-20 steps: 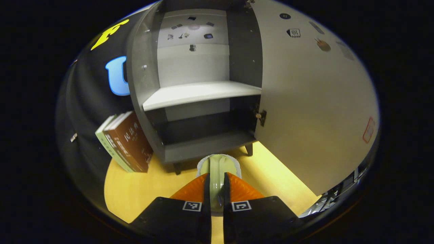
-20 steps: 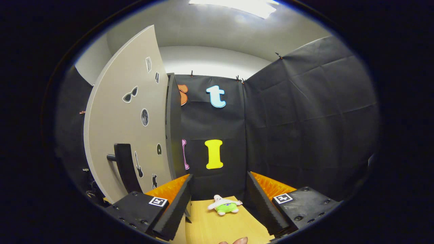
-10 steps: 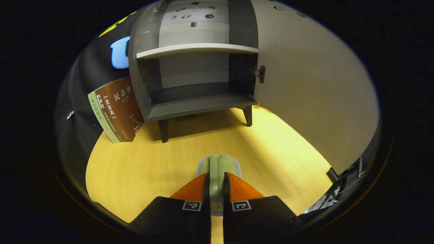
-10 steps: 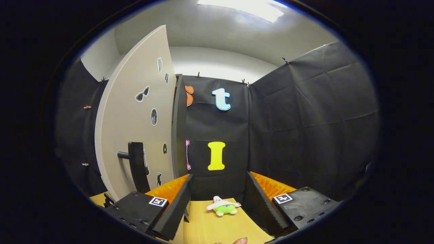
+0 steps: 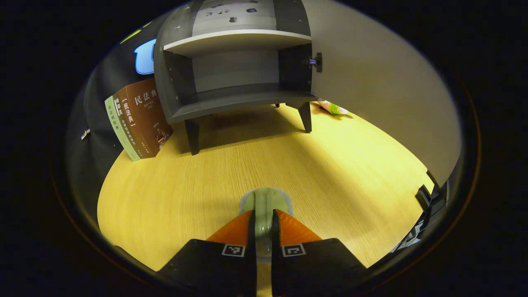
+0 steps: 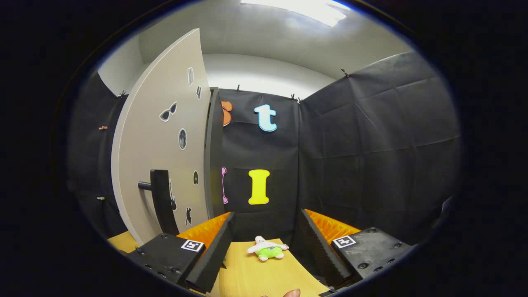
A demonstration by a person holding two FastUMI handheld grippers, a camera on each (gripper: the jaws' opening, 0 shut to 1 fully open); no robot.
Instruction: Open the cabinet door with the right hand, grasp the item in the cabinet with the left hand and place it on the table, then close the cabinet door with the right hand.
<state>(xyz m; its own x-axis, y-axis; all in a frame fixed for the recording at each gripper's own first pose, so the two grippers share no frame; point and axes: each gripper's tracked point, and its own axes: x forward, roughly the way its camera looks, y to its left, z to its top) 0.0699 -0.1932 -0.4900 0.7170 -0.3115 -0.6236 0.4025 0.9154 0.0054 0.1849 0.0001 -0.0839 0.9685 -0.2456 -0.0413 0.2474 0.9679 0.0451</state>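
Wooden table (image 5: 173, 194) fills more view, cabinet (image 5: 231, 78) farther, cup (image 5: 264, 208) still clamped.

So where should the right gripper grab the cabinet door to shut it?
Probably the dark bar handle on the cabinet door. It stands upright and sits off the door's face on a short post, leaving room behind it. The right gripper, now open, could come at it from the front, one finger on each side of the bar.

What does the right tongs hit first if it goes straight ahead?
Probably the plush toy lying on the table, straight ahead of the open right tongs. If the tongs pass above it, the black cloth wall behind comes next; depth is unclear.
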